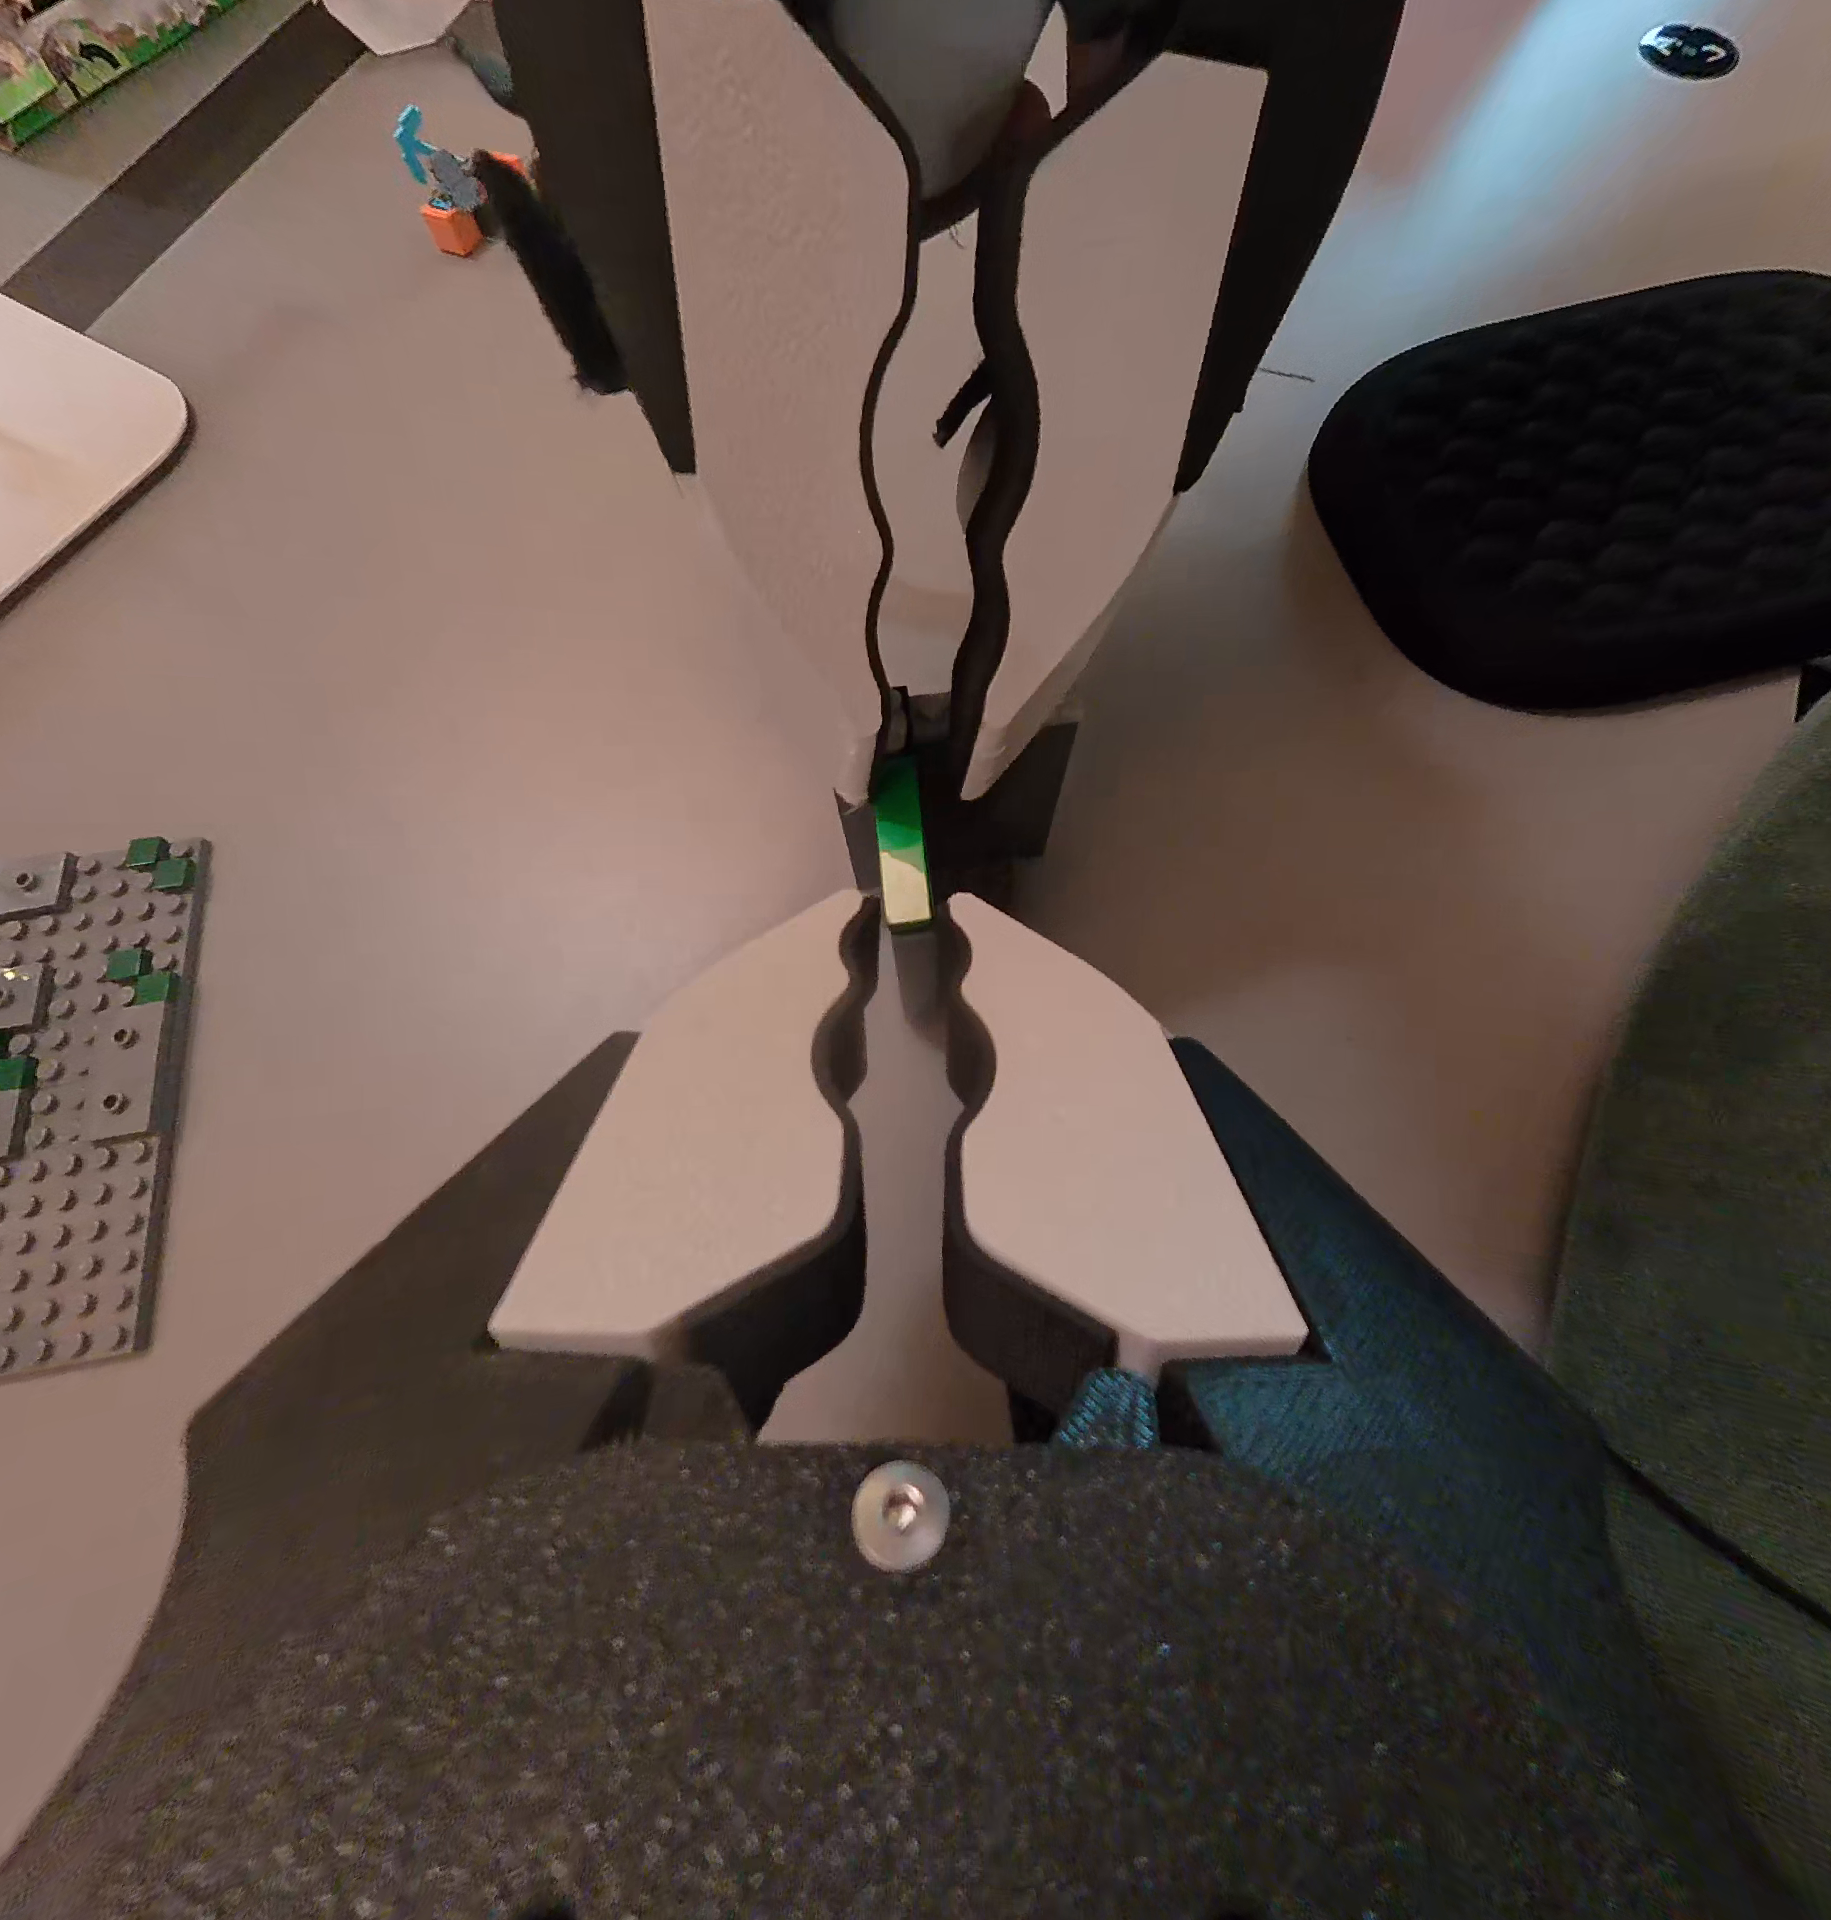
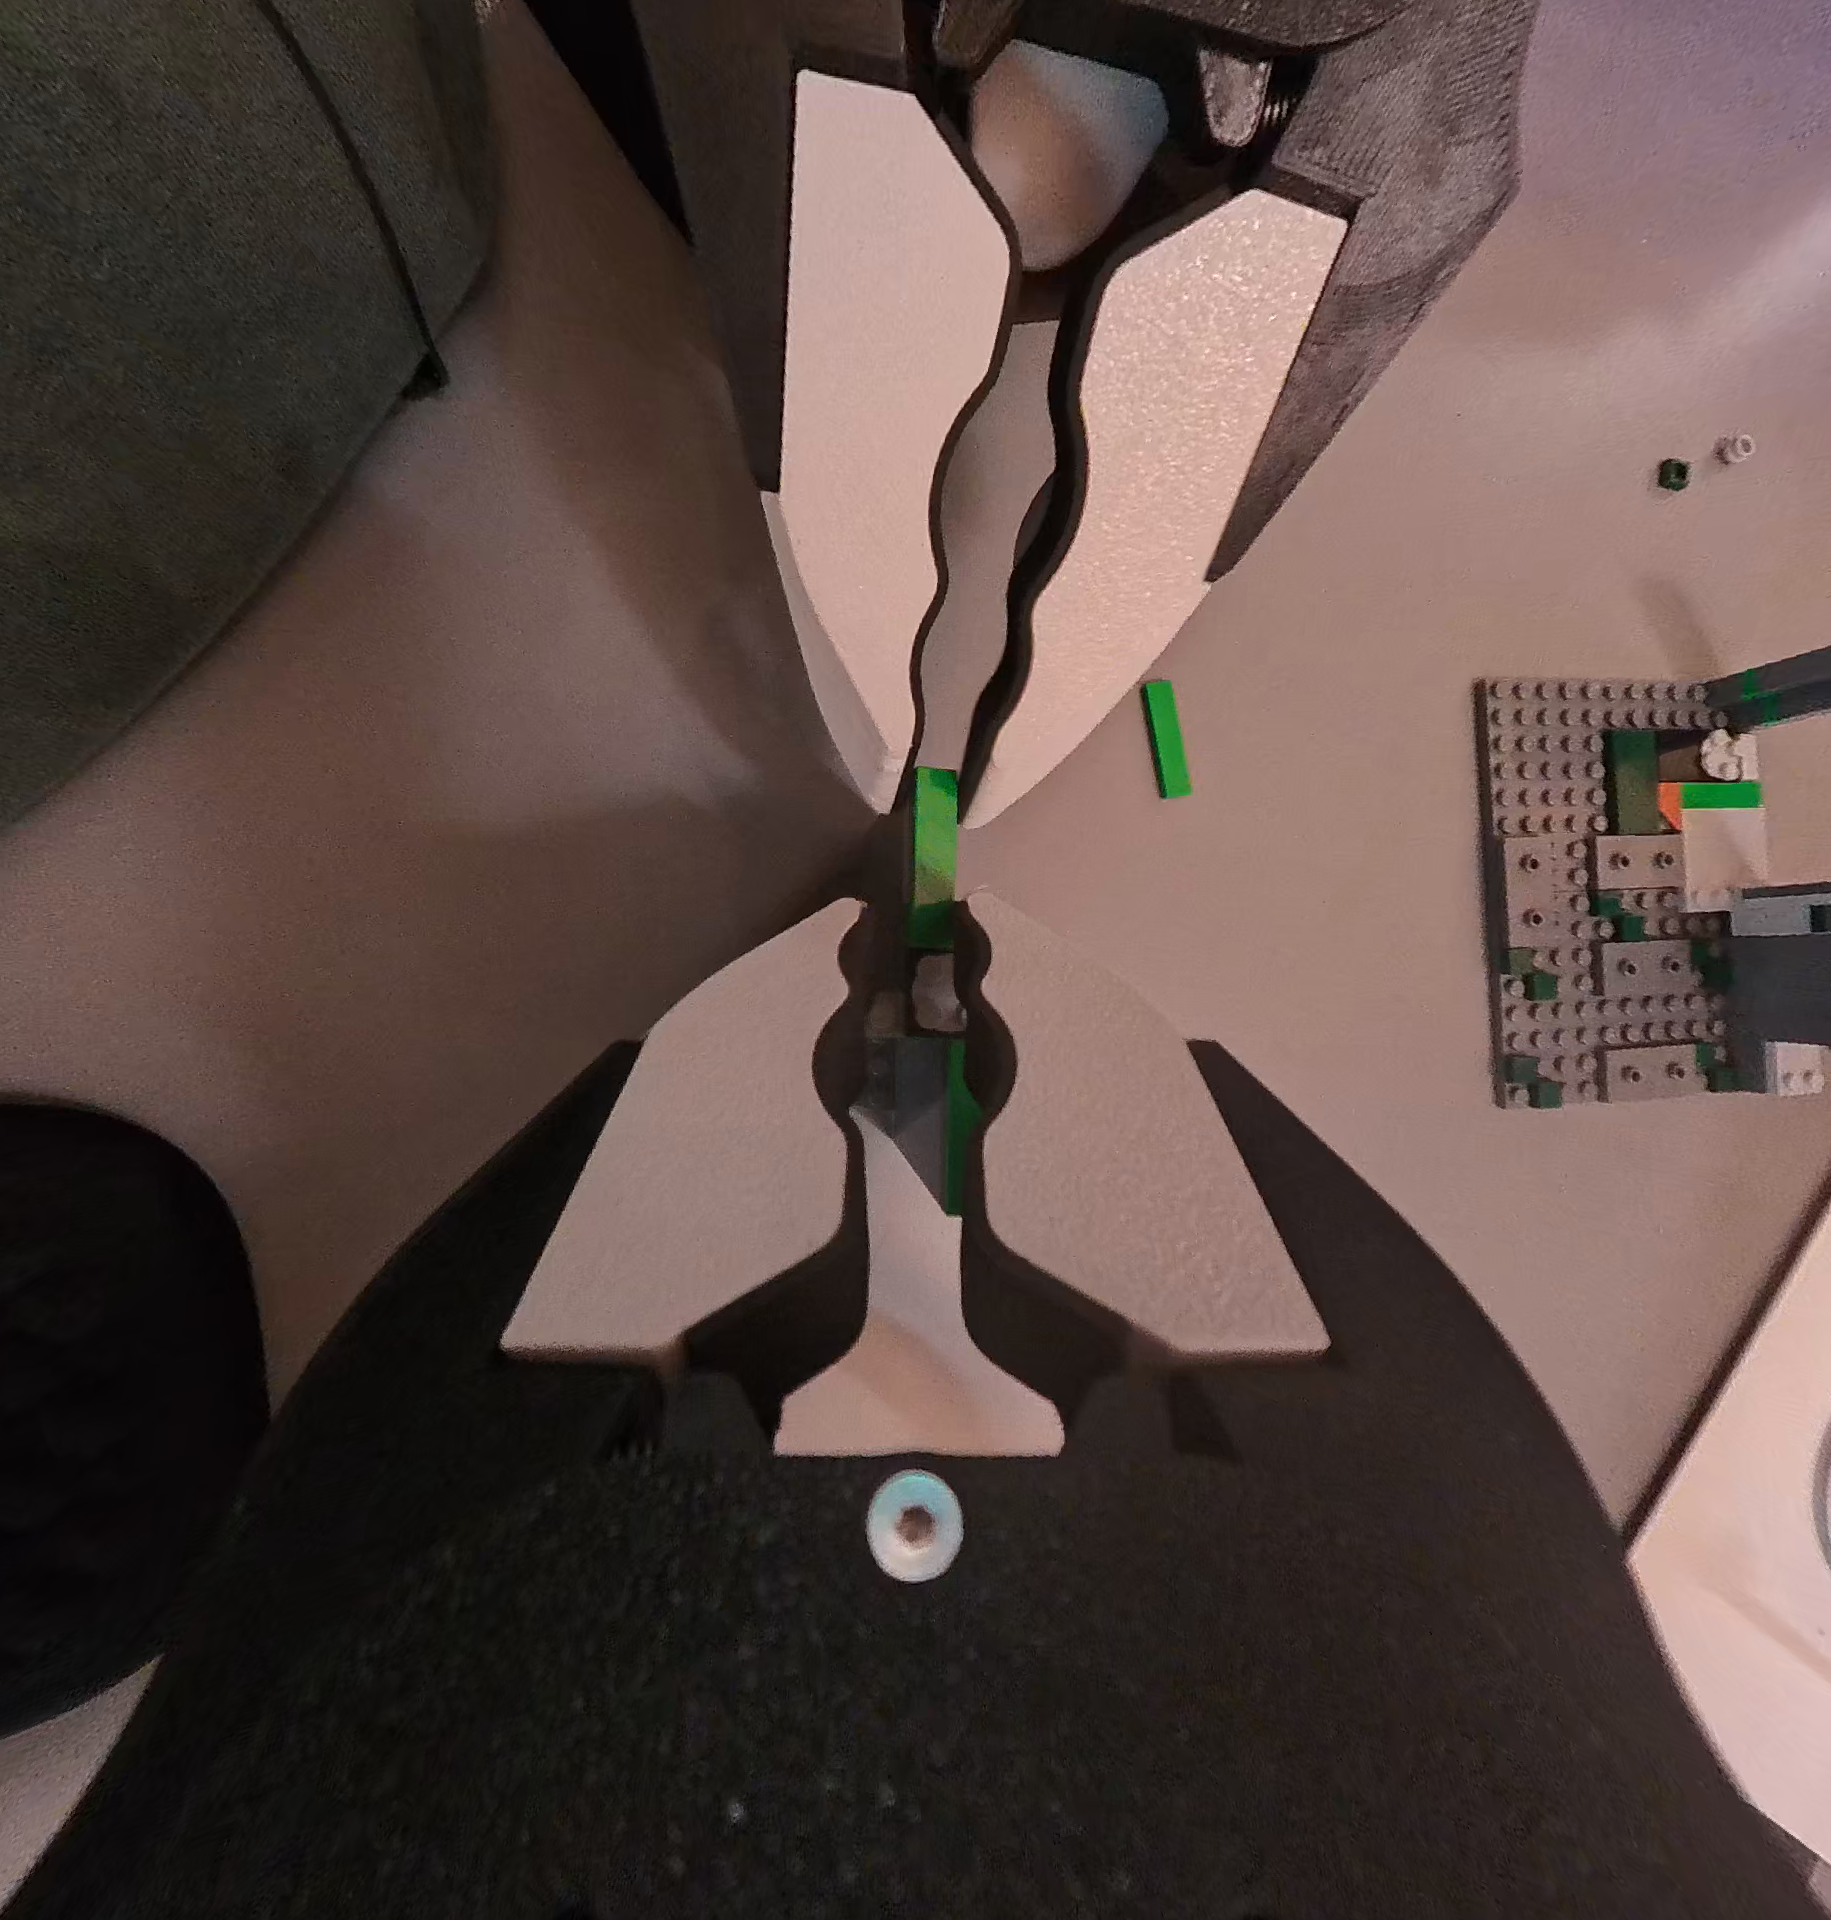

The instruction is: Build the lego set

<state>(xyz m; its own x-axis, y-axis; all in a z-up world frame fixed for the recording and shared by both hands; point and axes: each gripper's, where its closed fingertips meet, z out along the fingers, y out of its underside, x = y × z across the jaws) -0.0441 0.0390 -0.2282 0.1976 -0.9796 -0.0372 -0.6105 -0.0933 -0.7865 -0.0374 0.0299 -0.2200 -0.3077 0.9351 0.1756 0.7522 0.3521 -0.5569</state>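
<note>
At frame centre we hold the left gripper (image 1: 906, 914) and right gripper (image 2: 916, 920) tip to tip, jaws of both clenched on the green tile (image 2: 934, 852), presumably passing it across above the worktop (image 2: 1306, 935), baseplate (image 2: 1555, 894) aside.

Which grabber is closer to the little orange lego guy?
Right. The right gripper passes just beside the orange lego piece; the left gripper is farther back, where both pinch the green piece.

Green tile (image 2: 935, 847) between white-faced, black-bodied grippers. Second green tile (image 2: 1166, 740) on beige desk (image 2: 1306, 623). Grey studded baseplate (image 2: 1545, 821), green patches, orange spot. Black bumpy-textured cushion (image 1: 1617, 478). Olive-grey fabric (image 2: 163, 364).
</note>
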